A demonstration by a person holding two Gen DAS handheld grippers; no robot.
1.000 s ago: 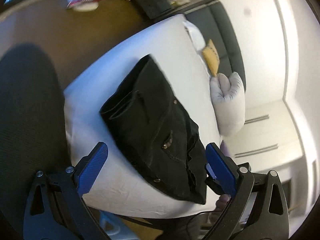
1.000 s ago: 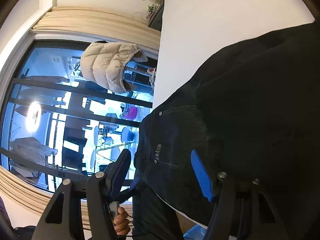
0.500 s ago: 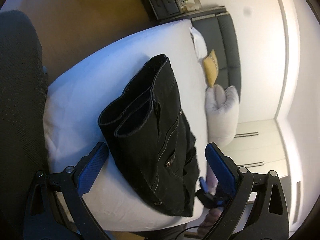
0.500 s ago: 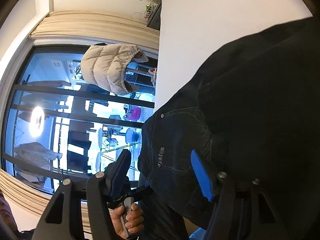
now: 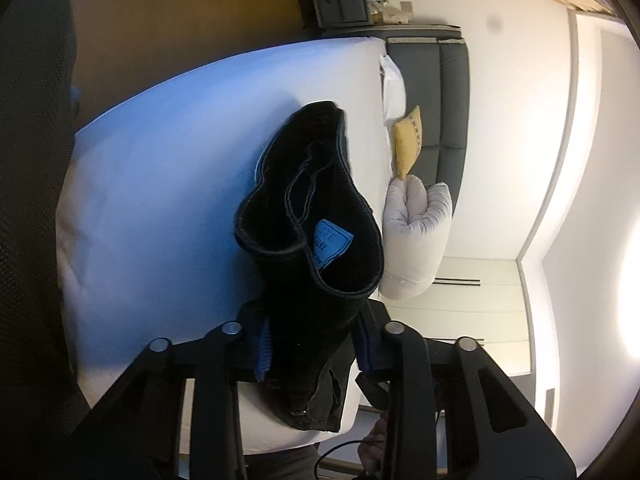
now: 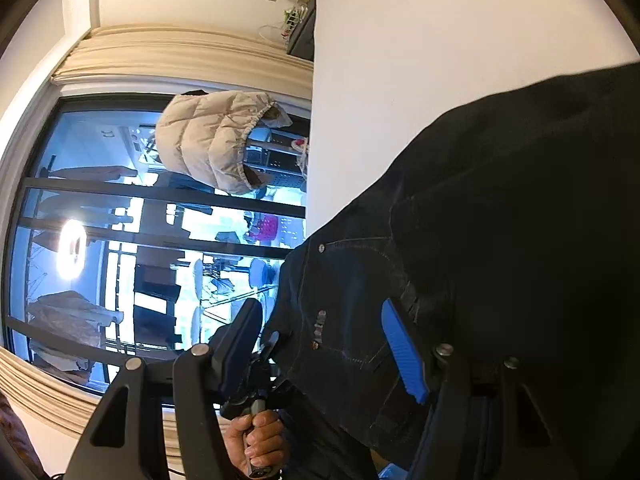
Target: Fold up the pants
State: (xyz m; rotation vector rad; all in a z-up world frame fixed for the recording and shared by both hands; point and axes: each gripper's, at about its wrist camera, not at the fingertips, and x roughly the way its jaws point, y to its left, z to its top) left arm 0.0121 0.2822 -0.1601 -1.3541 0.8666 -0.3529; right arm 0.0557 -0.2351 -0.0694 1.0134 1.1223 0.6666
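Note:
Black pants [image 5: 316, 248] lie on the white bed [image 5: 160, 208], near its right edge. My left gripper [image 5: 314, 344] is shut on the waist end of the pants, and the waistband gapes open above it, showing a blue label [image 5: 332, 242]. In the right wrist view the pants [image 6: 500, 240] fill the right half, with pocket seams and rivets showing. My right gripper [image 6: 324, 344] is open, its blue right finger [image 6: 402, 352] over the cloth and its left finger beyond the cloth's edge. It holds nothing.
A grey folded duvet [image 5: 416, 236], a yellow cushion [image 5: 406, 146] and a dark sofa [image 5: 452, 96] lie beyond the bed. A dark chair back [image 5: 32, 200] fills the left. A beige puffer jacket [image 6: 216, 140] hangs before a large window [image 6: 80, 240]. A hand [image 6: 256, 440] grips the other gripper's handle.
My left gripper has closed from wide open onto the waist end of the pants and moved in on it. The waistband has opened up toward the camera. My right gripper has stayed open.

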